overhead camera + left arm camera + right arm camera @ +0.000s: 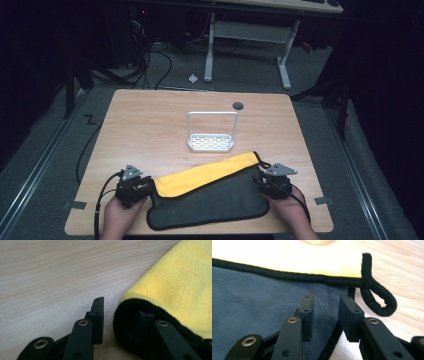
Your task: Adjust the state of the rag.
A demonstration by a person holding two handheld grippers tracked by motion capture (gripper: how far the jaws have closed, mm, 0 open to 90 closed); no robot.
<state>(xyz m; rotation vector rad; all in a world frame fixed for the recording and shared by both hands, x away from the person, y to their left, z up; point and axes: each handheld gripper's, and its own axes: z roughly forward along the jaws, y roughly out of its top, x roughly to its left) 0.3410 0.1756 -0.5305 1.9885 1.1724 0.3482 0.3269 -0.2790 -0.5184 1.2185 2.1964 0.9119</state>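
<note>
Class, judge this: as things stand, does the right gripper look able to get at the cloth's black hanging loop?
Probably yes. The loop lies flat on bare table just beyond the right gripper, whose jaws stand open, nothing between them.

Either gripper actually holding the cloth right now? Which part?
No firm hold. Left gripper and right gripper are both open, each straddling an edge of the cloth at opposite ends.

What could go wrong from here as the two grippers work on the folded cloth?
The left gripper has one jaw tucked into the cloth's fold, so closing may pinch a single layer. The right gripper straddles the edge beside the loop, which could snag. A lifted cloth might sweep the white rack.
</note>
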